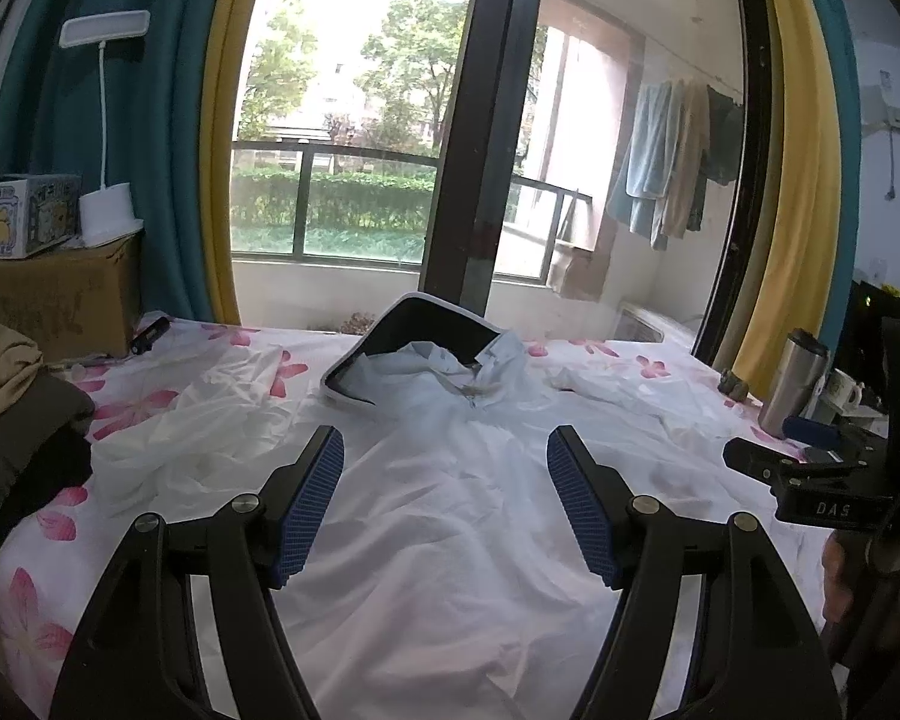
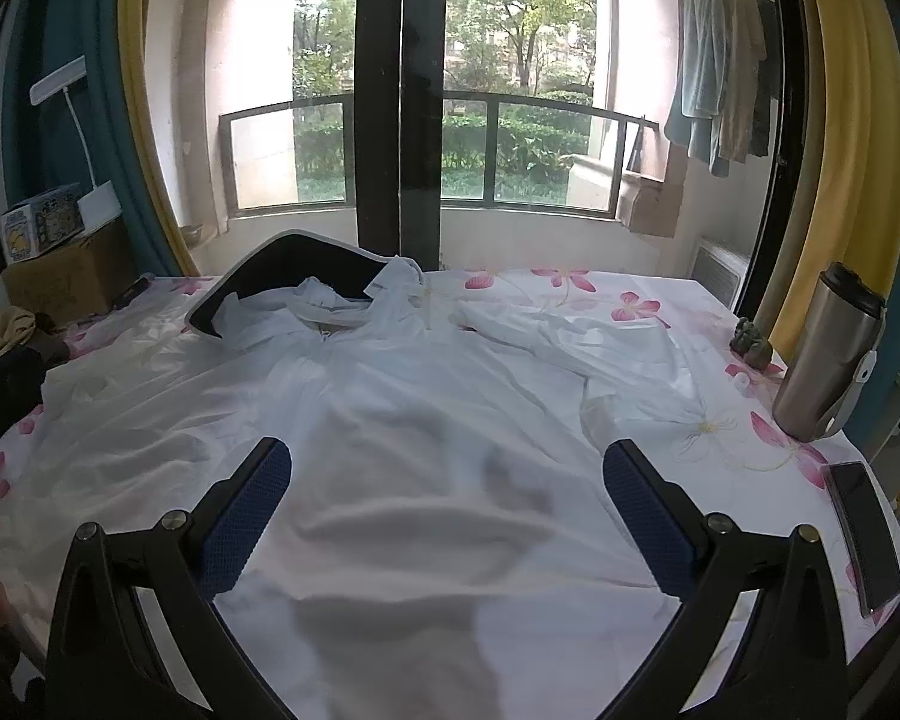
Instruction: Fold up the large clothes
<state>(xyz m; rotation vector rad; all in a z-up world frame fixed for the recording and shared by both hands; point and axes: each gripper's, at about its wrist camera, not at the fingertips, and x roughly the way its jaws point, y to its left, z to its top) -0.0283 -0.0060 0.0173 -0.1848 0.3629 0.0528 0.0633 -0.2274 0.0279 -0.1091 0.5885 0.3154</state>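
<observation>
A large white shirt (image 1: 450, 498) lies spread, front up, on a surface covered with a pink-flowered white cloth (image 1: 30, 630). Its collar points toward the window and rests against a dark chair back (image 1: 426, 324). One sleeve (image 2: 582, 342) stretches out to the right, the other (image 1: 210, 420) lies crumpled on the left. My left gripper (image 1: 445, 504) hovers open over the shirt's body, nothing between its blue pads. My right gripper (image 2: 448, 516) is open too, above the shirt's (image 2: 426, 420) lower body. The right gripper's black frame (image 1: 834, 480) shows at the right edge of the left wrist view.
A steel travel mug (image 2: 828, 354) and a dark phone (image 2: 864, 540) sit at the right edge. A small dark object (image 2: 750, 339) lies near the mug. Folded brown and dark clothes (image 1: 12, 408) are piled at the left, beside cardboard boxes (image 1: 54, 300) and a white lamp (image 1: 108, 204).
</observation>
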